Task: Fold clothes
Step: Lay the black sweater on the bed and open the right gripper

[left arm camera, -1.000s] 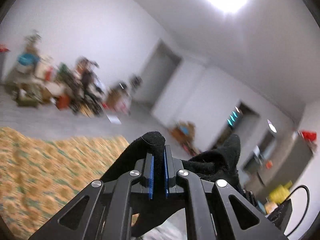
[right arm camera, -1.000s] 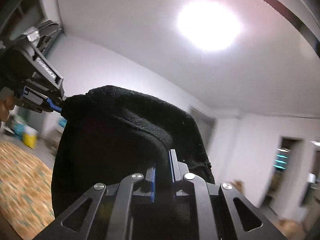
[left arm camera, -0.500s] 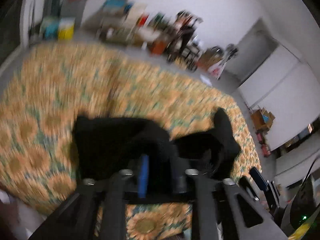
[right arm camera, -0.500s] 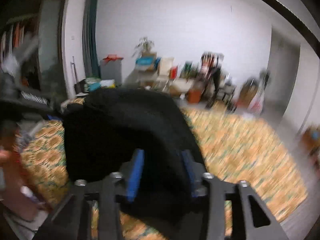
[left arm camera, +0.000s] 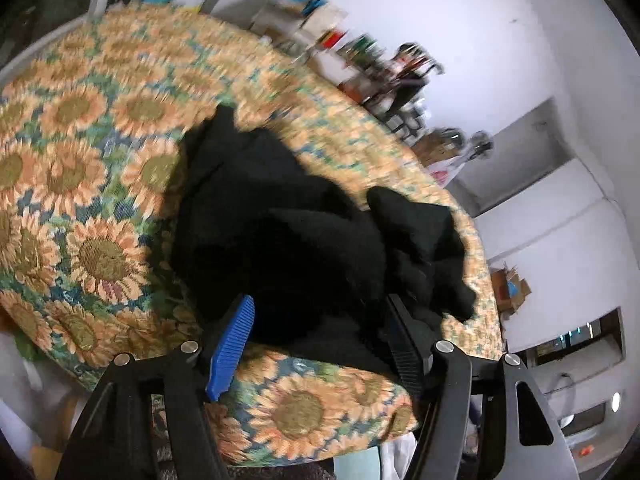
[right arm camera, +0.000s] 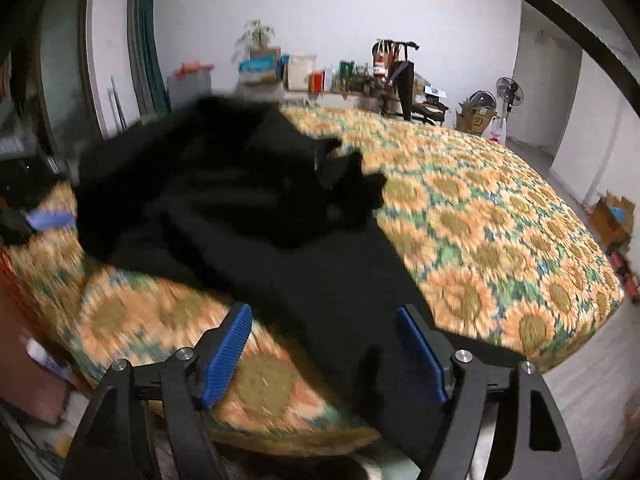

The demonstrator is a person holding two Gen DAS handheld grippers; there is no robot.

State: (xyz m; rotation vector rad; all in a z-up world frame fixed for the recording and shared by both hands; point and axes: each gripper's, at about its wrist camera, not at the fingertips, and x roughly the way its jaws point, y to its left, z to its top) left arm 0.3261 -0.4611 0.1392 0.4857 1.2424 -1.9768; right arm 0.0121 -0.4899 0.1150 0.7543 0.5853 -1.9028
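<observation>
garment (left arm camera: 280, 216): one black piece of clothing, lying crumpled on the sunflower-print bedspread (left arm camera: 80, 152) near the bed's front edge. in your left wrist view it sits as a rumpled heap with a loose flap sticking out to the right; in your right wrist view part of it spreads flat toward the near edge, and the rest is bunched up behind and to the left.

your left gripper (left arm camera: 320, 336): jaws spread wide, and they have just been opening. the blue pad (left arm camera: 232, 344) on the left finger faces the cloth with a visible gap; the right finger is dark against the black cloth, so contact there cannot be told. cloth lies between the fingers, not pinched.

your right gripper (right arm camera: 324, 344): jaws also spread wide, just been opening. both blue pads (right arm camera: 228, 352) stand clear, with the flat black cloth running between them and bedspread showing beside the left pad. nothing gripped.

your left gripper's blue pad also shows at the left edge of the right wrist view, blurred, just beside the bunched cloth.

background: cluttered shelving (right arm camera: 320, 72) against the far white wall, standing fan (right arm camera: 509, 94) to the right. both views are motion-blurred.
</observation>
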